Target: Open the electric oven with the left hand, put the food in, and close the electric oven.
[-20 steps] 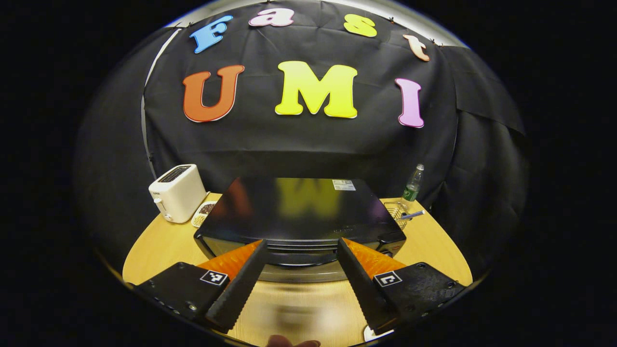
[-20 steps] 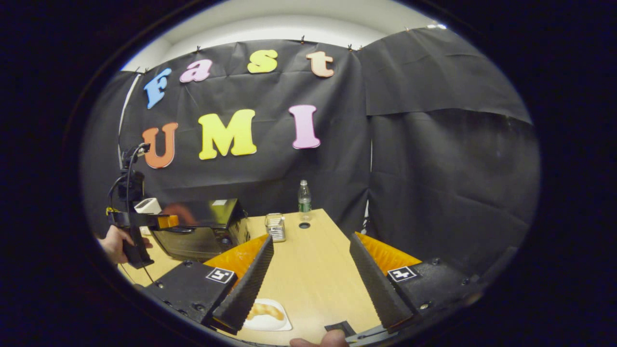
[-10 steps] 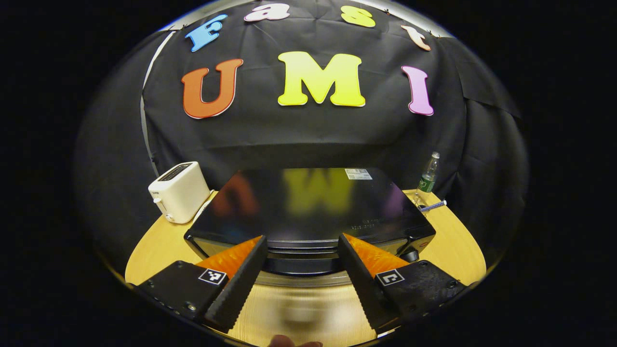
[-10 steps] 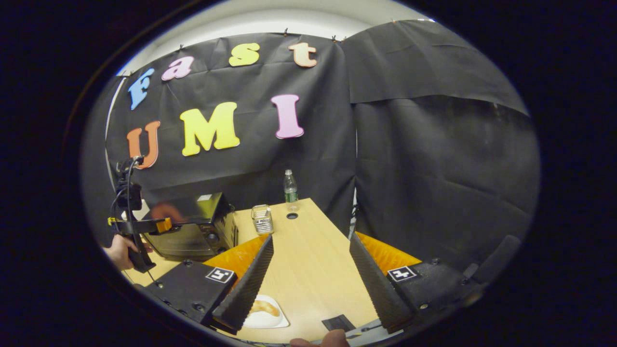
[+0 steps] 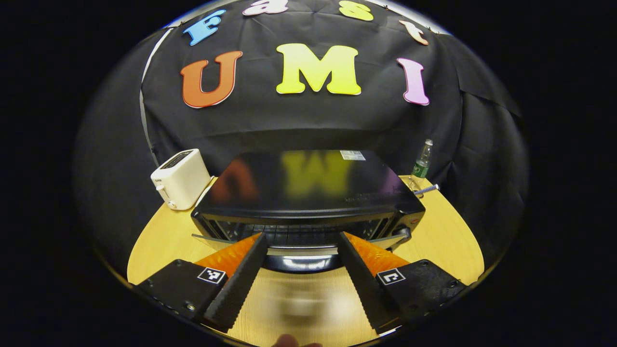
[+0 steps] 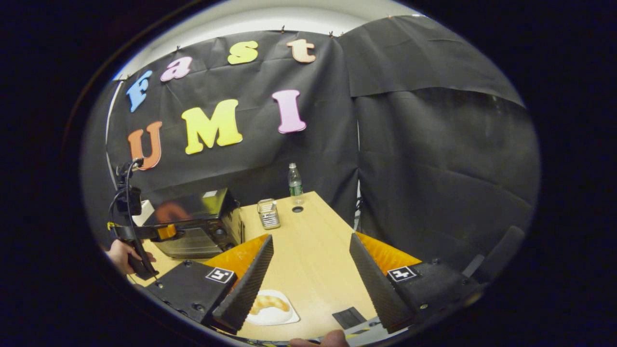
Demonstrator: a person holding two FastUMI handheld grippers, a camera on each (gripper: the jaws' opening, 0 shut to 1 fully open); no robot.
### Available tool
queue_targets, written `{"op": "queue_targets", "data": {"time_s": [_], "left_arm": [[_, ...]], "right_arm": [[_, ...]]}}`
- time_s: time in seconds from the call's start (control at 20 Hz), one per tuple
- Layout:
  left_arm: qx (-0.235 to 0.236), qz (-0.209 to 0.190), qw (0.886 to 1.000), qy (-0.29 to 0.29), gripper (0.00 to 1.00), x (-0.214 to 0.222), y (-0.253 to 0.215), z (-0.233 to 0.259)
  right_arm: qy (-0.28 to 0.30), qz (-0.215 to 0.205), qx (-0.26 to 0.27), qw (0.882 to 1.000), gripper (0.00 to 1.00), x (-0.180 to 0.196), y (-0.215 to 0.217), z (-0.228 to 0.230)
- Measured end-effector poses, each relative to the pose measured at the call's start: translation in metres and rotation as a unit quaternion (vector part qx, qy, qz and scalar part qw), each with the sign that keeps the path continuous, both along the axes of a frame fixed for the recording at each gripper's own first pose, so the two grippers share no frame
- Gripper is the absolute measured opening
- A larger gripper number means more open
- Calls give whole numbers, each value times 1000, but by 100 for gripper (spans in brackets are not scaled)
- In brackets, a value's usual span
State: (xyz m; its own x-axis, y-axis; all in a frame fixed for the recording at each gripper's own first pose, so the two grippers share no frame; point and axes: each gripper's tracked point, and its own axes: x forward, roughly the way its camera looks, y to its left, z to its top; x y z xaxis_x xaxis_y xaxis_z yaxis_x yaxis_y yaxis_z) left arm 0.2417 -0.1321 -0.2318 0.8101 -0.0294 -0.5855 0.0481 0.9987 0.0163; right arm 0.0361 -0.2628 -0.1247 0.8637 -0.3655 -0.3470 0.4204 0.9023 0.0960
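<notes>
The black electric oven (image 5: 308, 185) stands in the middle of the wooden table (image 5: 448, 241). Its door is ajar at the top, and the wire rack (image 5: 299, 234) shows through the gap. The door handle (image 5: 302, 263) lies low between the spread fingers of my left gripper (image 5: 302, 237), which is open; whether a finger touches the handle I cannot tell. In the right gripper view that same gripper (image 6: 166, 232) is at the oven (image 6: 195, 224) front, held by a hand (image 6: 118, 253). My right gripper (image 6: 311, 238) hovers open over the table. A bread roll (image 6: 268, 303) lies on a white plate (image 6: 284, 317) by its left finger.
A white toaster (image 5: 179, 178) stands left of the oven. A green-labelled bottle (image 6: 294, 179) and a wire holder (image 6: 268, 213) stand at the back right, near a cable hole (image 6: 297, 209). A small black piece (image 6: 349, 318) lies at the table's near edge.
The oven door has tipped out from shut to ajar, baring the rack, as my left gripper drew back and down. My right gripper has barely shifted over the plate.
</notes>
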Motion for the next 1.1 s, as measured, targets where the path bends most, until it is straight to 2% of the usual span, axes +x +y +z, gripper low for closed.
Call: {"op": "queue_targets", "data": {"time_s": [0.35, 0.7, 0.9, 1.1], "left_arm": [[-9, -6, 1000, 24, 98, -46, 1, -21], [-12, -7, 997, 73, 97, -79, 3, -50], [-28, -7, 990, 136, 96, -107, 3, -87], [-36, 3, 984, 174, 93, -111, 4, -114]], "right_arm": [[6, 27, -6, 1000, 100, -9, 28, 1], [25, 31, -14, 999, 97, -25, 30, -8], [39, 41, -20, 998, 97, -26, 36, -12], [61, 61, -20, 996, 97, -25, 46, -24]]}}
